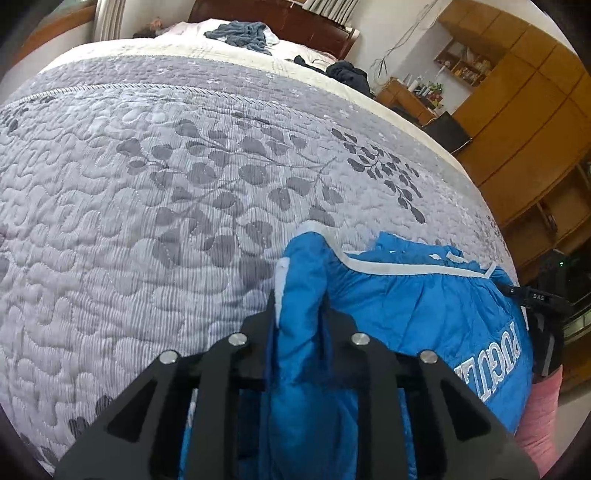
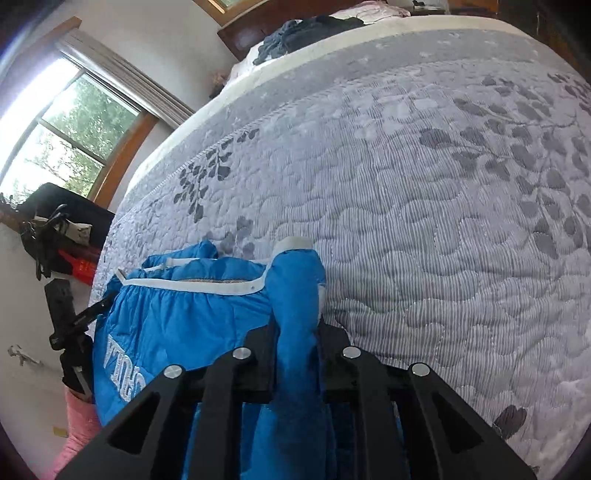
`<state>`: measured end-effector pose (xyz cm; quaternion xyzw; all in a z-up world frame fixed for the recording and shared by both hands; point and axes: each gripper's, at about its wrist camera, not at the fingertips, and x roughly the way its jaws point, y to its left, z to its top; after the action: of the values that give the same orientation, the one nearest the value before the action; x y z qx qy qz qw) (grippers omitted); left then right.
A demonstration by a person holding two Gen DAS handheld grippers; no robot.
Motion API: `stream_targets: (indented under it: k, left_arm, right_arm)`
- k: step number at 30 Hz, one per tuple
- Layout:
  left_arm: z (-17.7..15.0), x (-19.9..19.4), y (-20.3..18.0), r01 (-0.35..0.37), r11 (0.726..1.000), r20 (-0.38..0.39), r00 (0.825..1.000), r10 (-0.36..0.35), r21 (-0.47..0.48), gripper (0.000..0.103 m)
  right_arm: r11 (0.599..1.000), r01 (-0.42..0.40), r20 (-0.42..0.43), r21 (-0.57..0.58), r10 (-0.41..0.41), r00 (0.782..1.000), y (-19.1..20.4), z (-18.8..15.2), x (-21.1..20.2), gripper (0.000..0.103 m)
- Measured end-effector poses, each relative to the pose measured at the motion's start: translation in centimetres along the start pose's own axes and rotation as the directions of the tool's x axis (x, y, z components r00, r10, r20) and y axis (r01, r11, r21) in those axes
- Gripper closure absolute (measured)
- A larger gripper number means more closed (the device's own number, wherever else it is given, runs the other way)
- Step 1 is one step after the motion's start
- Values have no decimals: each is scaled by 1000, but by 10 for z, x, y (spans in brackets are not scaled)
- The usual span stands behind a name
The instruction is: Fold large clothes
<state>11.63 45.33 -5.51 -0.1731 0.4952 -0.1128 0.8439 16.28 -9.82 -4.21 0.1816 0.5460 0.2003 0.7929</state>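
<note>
While both views look forward over a bed, the nearest thing in each is a black 2-finger gripper clamped on a bunched fold of a blue padded jacket [image 1: 424, 302]. Seen from its own camera, the left gripper [image 1: 300, 306] has its jaws pressed against a thick ridge of blue fabric that rises between them, and the right gripper [image 2: 297, 325] pinches a similar ridge topped by a white cuff or trim. Between the 2 grips the jacket hangs as a gathered span edged with a white band [image 2: 192, 286], with large white embroidered letters on its lower part; its far edge appears to lie at the near edge of a grey quilted bedspread [image 1: 147, 184] printed with darker leaves. To do this step well, the person would probably keep both grips level and the span taut, carry the jacket further onto the quilt, and lay it flat before making any fold, since puffy fabric tends to slide and bunch. Beyond the jacket the quilt stretches away bare to a cream border, then to dark crumpled clothes [image 1: 240, 33] near a wooden headboard. Further off are wooden cabinets [image 1: 517, 92] on one side and a window [image 2: 66, 129] on the other. Most of the jacket drops below the frames, so its sleeves, front and full shape cannot be made out; the lettering is cut off and partly reversed, and only a pink sleeve [image 1: 539, 417] of the person shows.
</note>
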Motion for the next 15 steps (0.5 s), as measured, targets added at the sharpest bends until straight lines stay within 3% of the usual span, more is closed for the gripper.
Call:
stream_targets:
  k: [4,6,8,11,15]
  left_arm:
    - [-4,-23,-10,-53,998,50,997,52,19,68]
    - [-9,-44,-18,-36,999,81,996,34,20,54]
    - [-14,-60,-26,-17,999,104,994,14,28,51]
    - [-28,-80,-48,-50,996,131,991,40,73,43]
    - [-51,-92,-72,-37,994,116,993,25,104,39]
  right_arm:
    - [999,44,44,-26,-43,998,10,-8,-24,71]
    - [998,42,69,-39,-39,997,14,-14,-41,64]
    - [998,46,88,-45,-42,995,17,-25,-61,46]
    - [995,75,112,-62,-67,991,21,-44,-84,32]
    - [996,75,105,-54,-69,992,19,-68,-101,27]
